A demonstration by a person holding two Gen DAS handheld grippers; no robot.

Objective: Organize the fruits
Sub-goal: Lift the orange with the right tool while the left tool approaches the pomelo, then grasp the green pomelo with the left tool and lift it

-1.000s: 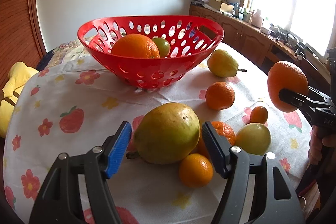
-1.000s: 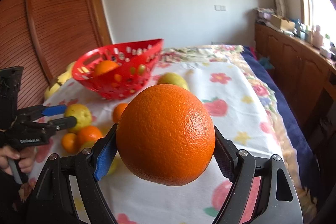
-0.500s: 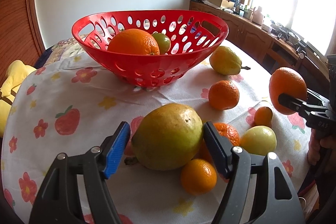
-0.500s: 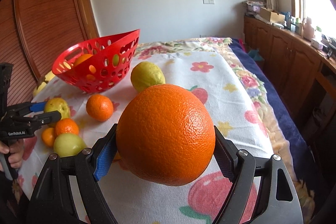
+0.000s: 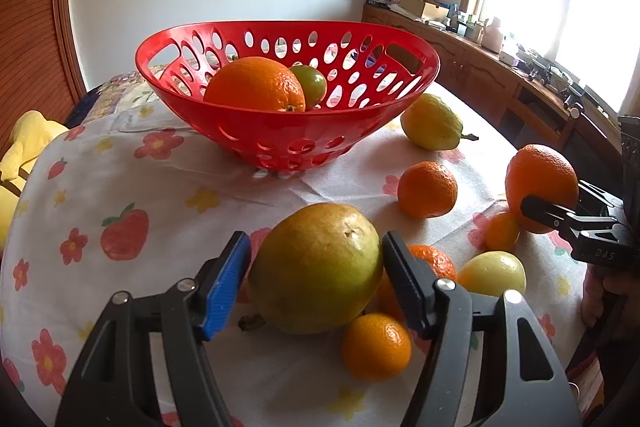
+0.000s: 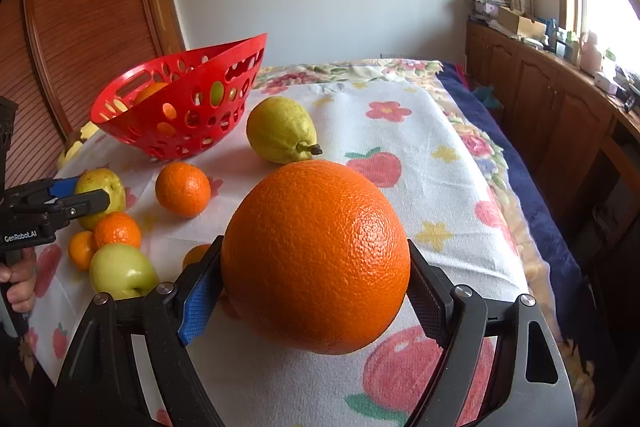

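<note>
Fingers [image 6: 428, 301] of right gripper [image 6: 316, 291] clamped on large orange [image 6: 316, 257], held above flowered cloth on desk [image 6: 400, 147]; left gripper [image 5: 316, 281] spread wide around green-yellow pear [image 5: 316, 273], not pressing it. Red basket [image 5: 288, 131] beyond, holding an orange [image 5: 254, 85] and a green fruit [image 5: 312, 83]. Near the basket: yellow pear [image 5: 432, 121], tangerines [image 5: 427, 189]. Wooden cabinets [image 6: 540, 99] under bright window. Only right view shows pear stem.

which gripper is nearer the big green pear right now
Left. The left gripper has its fingers on either side of the pear; the right gripper, shut on an orange, is off to the right.
</note>
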